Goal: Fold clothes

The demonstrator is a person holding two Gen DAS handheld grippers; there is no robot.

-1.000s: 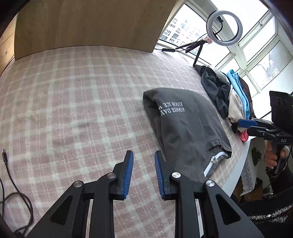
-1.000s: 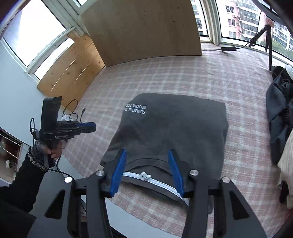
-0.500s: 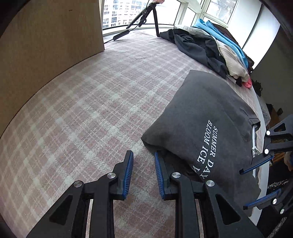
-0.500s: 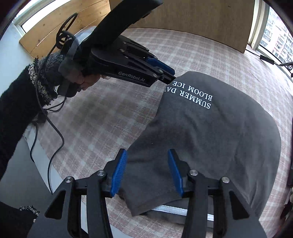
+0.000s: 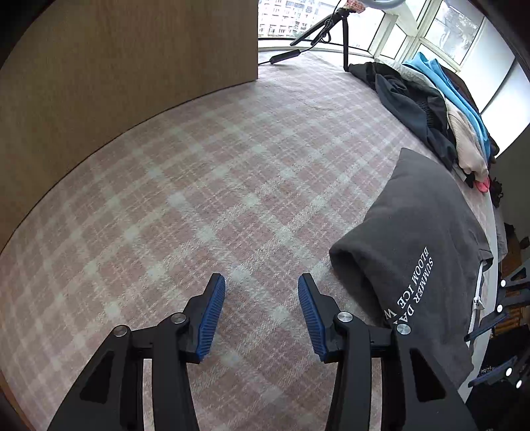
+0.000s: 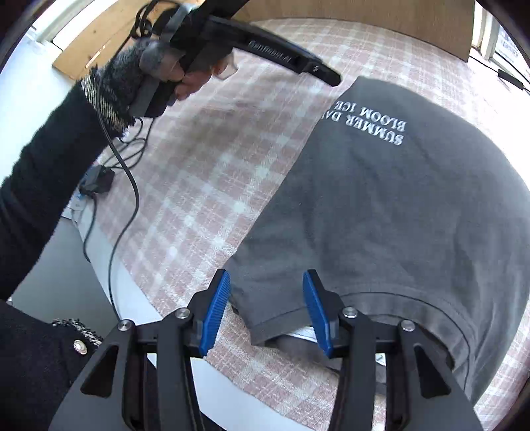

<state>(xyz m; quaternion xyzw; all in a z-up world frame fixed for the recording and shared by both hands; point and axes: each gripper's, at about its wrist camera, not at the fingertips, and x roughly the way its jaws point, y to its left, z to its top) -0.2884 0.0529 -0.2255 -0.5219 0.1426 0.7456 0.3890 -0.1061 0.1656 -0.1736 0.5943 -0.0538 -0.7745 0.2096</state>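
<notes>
Left wrist view: the left gripper [image 5: 261, 313] hangs over the pink plaid cloth [image 5: 212, 185], its blue-padded jaws spread apart with nothing between them. The folded grey sweatshirt [image 5: 427, 252] lies at the right of the view, near the table edge, its white lettering reading "SUMMER DAY / BLOOM ICE" toward the near corner; the right finger of the gripper sits just beside the garment's near left corner, and whether it touches cannot be told. A heap of unfolded clothes [image 5: 440, 109], dark, beige and blue, lies farther off on the right, well apart from the sweatshirt. A tripod [image 5: 334, 25] stands at the far edge before the windows, and a wooden panel [image 5: 126, 66] rises at the far left.

Right wrist view: the right gripper [image 6: 266, 310] is low at the near left corner of the grey sweatshirt [image 6: 397, 205], jaws parted, the hem and a white zip strip lying between the pads but not pinched. The person's left hand [image 6: 185, 71] holds the other gripper's handle above the cloth at the far left; black cables [image 6: 122, 172] trail over the near left table edge
</notes>
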